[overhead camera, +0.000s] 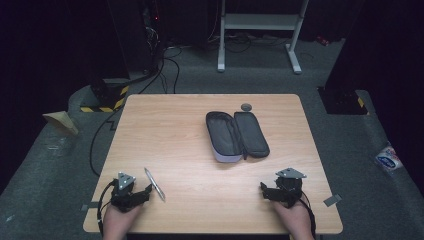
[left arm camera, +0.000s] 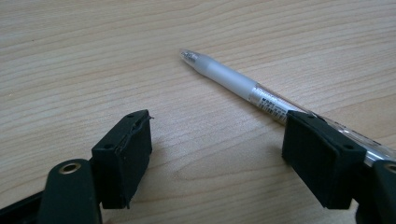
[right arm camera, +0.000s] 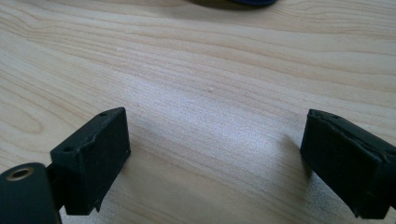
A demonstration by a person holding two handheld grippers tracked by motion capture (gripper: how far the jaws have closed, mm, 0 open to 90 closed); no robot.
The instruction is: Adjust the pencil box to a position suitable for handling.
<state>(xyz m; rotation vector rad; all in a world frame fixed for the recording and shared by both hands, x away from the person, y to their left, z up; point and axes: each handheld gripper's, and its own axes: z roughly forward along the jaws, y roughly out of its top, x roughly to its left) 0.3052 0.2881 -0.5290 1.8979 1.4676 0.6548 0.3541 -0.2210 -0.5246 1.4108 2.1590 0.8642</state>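
Note:
A clear pen with a frosted grip lies on the wooden table near its front left. My left gripper rests just left of it, open. In the left gripper view the pen runs slantwise from the upper middle and passes behind the right jaw; nothing lies between the pads of the gripper. An open dark pencil case lies at the table's middle right. My right gripper sits near the front right edge, and in its own view the gripper stands open over bare wood.
A small grey round object lies just beyond the pencil case. The case's edge shows at the top of the right gripper view. Past the table are cables and a white metal stand on the floor.

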